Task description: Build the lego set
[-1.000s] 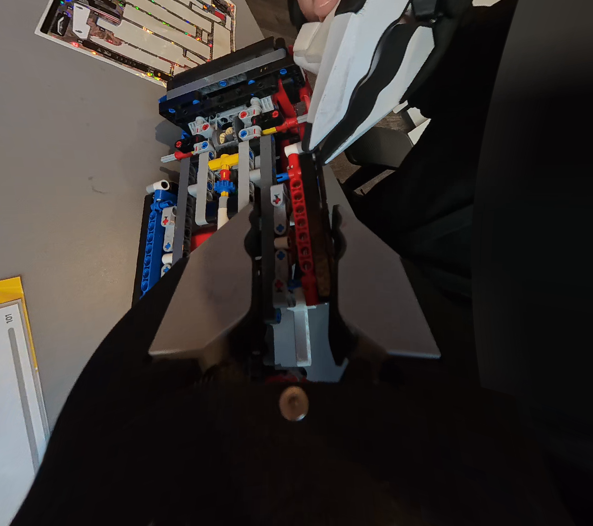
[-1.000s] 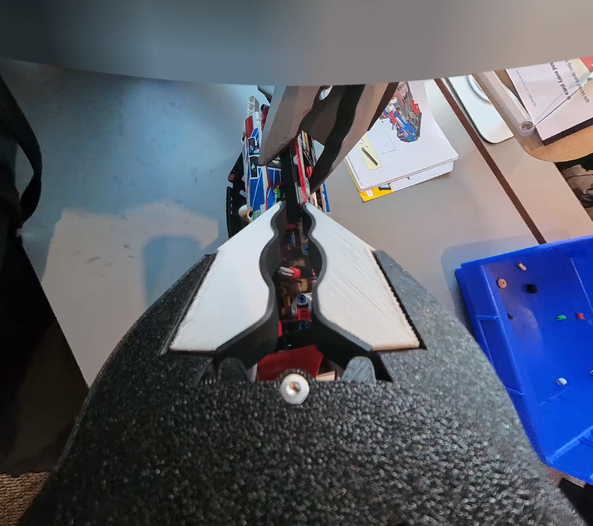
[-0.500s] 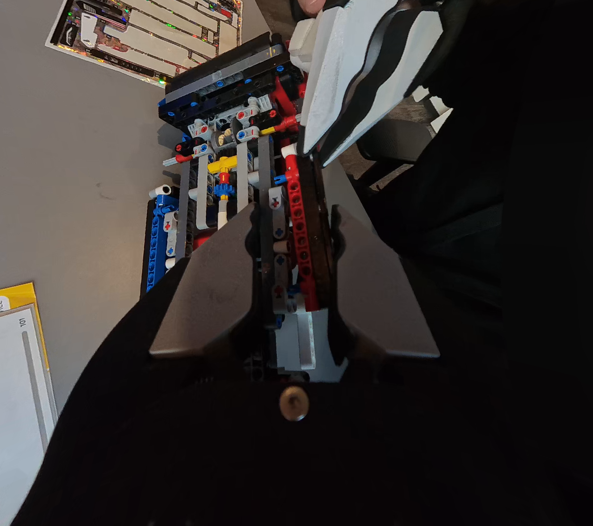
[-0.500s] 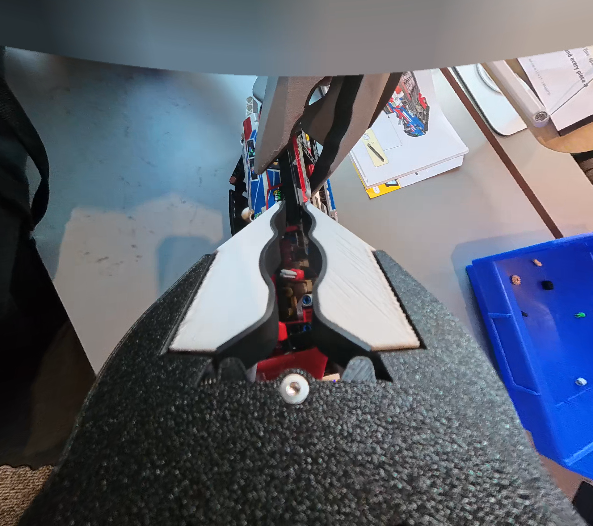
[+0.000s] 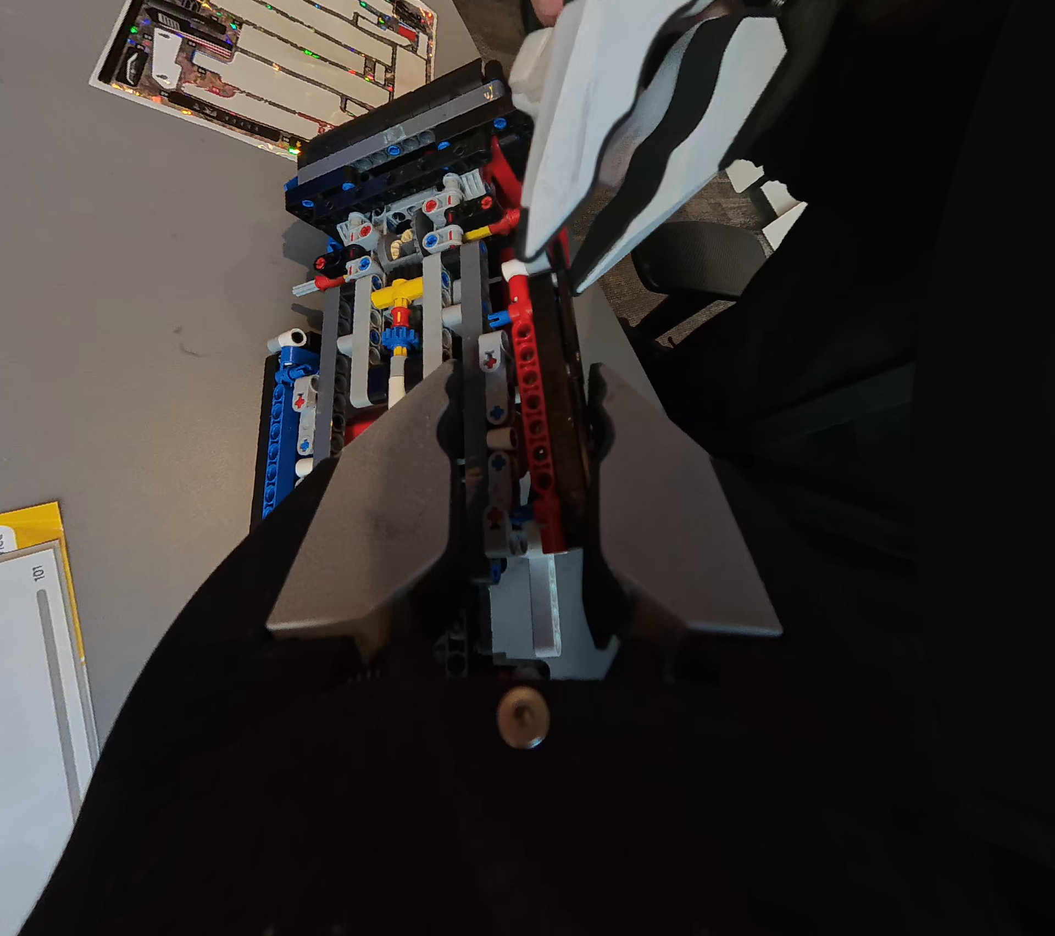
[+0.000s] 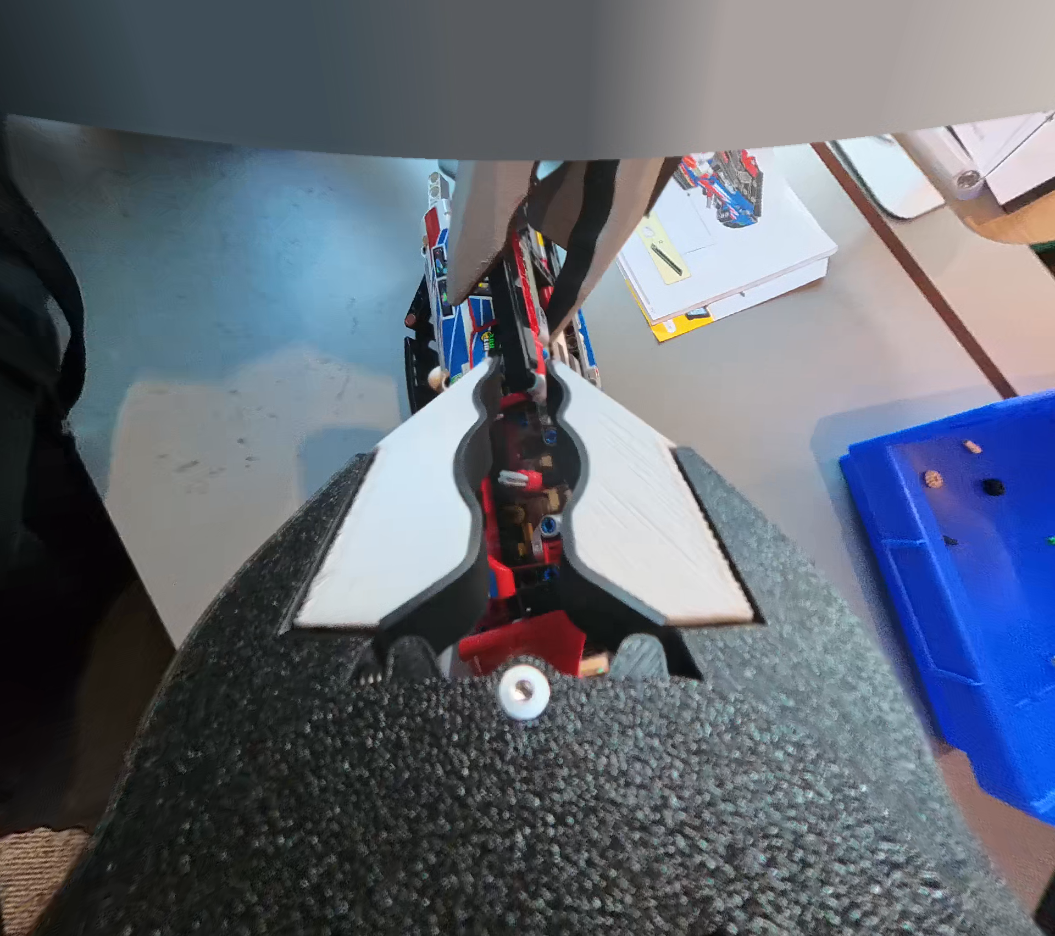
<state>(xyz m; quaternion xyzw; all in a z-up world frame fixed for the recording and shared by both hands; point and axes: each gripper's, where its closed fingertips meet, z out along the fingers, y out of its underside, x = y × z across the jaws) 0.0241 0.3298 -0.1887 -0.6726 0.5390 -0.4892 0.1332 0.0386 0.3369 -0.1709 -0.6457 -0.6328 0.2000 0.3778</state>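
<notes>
The lego model (image 5: 434, 315) stands on the table (image 5: 114, 281), clamped by the left gripper (image 5: 522, 372) at 6 o'clock and right gripper (image 5: 551, 272) at 1 o'clock; keep both grips square while pressing.

Hidden, cropped and unclear parts

A blurred patch hides everything above the right gripper (image 6: 519, 372); beyond its jaws the left gripper (image 6: 508, 303) is cut off there. The blue tray (image 6: 890, 566), right of the jaws, runs off the edge, its small pieces too tiny to identify. The left gripper (image 5: 522, 372) covers the lego model's (image 5: 411, 235) near end.
</notes>
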